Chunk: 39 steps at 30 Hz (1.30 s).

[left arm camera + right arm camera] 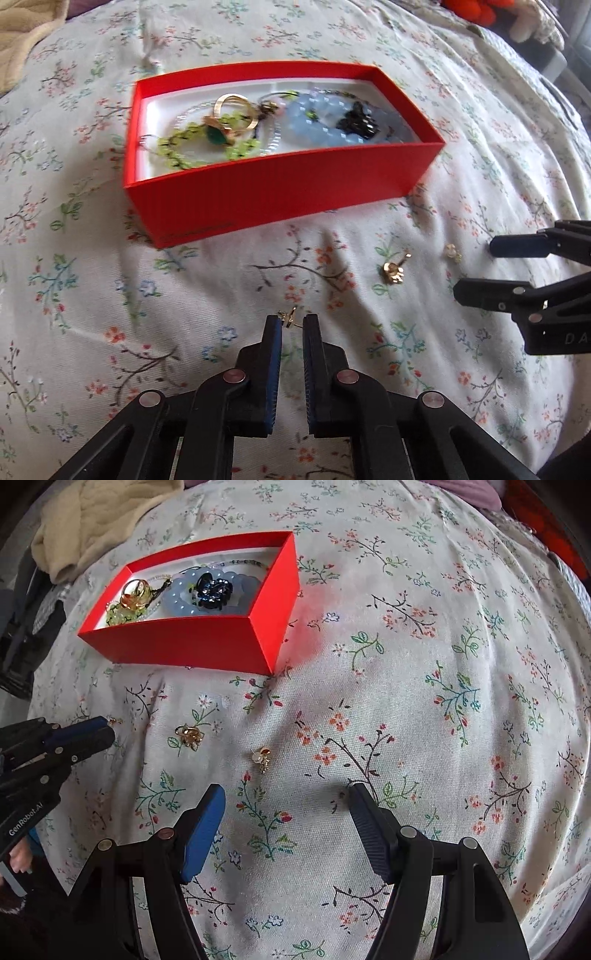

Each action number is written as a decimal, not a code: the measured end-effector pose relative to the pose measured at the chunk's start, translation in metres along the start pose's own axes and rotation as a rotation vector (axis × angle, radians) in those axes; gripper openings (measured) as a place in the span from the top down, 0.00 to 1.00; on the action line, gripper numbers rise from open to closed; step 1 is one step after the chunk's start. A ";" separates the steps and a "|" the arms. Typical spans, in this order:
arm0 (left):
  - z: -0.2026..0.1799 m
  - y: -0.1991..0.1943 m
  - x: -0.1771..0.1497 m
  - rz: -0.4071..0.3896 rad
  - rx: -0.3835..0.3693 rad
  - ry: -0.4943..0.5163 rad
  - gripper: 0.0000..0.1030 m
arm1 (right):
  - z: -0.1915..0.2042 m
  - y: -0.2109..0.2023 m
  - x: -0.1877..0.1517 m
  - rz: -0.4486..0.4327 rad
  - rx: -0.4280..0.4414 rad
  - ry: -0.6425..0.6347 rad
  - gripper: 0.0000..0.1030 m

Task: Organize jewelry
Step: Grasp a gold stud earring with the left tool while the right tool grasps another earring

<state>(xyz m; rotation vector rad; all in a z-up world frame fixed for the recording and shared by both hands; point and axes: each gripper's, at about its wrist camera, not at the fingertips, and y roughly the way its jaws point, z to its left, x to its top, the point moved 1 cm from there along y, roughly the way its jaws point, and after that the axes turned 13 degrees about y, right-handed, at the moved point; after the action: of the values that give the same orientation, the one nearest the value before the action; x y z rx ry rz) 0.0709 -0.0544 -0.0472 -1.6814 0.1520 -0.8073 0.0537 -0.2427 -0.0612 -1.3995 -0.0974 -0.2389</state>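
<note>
- Stud (pixel 289 318): small gold earring, pinched at the very tips of the left gripper (pixel 291 325), just above the sheet (pixel 221 295). The hold looks slight; a slow, level carry suits it.
- Box (pixel 280 192): red, open, beyond the stud, already holding bracelets and rings; release low inside.
- Two earrings (pixel 190 736) (pixel 263 757): loose on the sheet.
- Right gripper (pixel 286 801): jaws apart, empty, near the loose pair.
</note>
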 end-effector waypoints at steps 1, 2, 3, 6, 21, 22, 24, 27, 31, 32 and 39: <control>0.004 -0.001 -0.001 -0.002 0.003 -0.011 0.95 | 0.003 0.001 0.000 -0.005 -0.005 -0.011 0.30; 0.006 -0.002 -0.002 -0.004 0.005 -0.019 0.95 | 0.006 0.003 0.001 -0.010 -0.011 -0.024 0.32; 0.009 -0.004 -0.003 -0.006 0.008 -0.027 0.95 | 0.010 0.004 0.001 -0.016 -0.020 -0.038 0.34; 0.017 -0.008 -0.005 -0.013 0.015 -0.043 0.95 | 0.021 0.009 0.003 -0.038 -0.069 -0.092 0.40; 0.049 -0.026 -0.010 -0.043 0.004 -0.149 0.95 | 0.051 0.012 0.009 -0.071 -0.150 -0.232 0.93; 0.050 -0.028 -0.010 -0.047 0.003 -0.156 0.95 | 0.049 0.011 0.010 -0.066 -0.137 -0.218 0.93; 0.050 -0.031 -0.011 -0.055 0.000 -0.164 0.95 | 0.045 0.008 0.014 -0.057 -0.104 -0.185 0.94; 0.050 -0.037 -0.011 -0.069 -0.013 -0.169 0.95 | 0.035 0.003 0.018 -0.036 -0.044 -0.128 0.94; 0.054 -0.049 -0.010 -0.108 -0.045 -0.207 0.95 | 0.020 -0.008 0.029 -0.007 0.066 -0.027 0.94; 0.056 -0.052 -0.009 -0.119 -0.056 -0.217 0.95 | 0.017 -0.013 0.032 -0.009 0.090 -0.006 0.94; 0.058 -0.066 0.001 -0.177 -0.085 -0.245 0.95 | 0.014 -0.046 0.053 -0.070 0.178 0.063 0.94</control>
<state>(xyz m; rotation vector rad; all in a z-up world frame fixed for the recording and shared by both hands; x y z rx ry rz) 0.0843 0.0114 0.0093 -1.8779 -0.1360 -0.7250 0.0965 -0.2421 -0.0038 -1.2114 -0.1133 -0.3246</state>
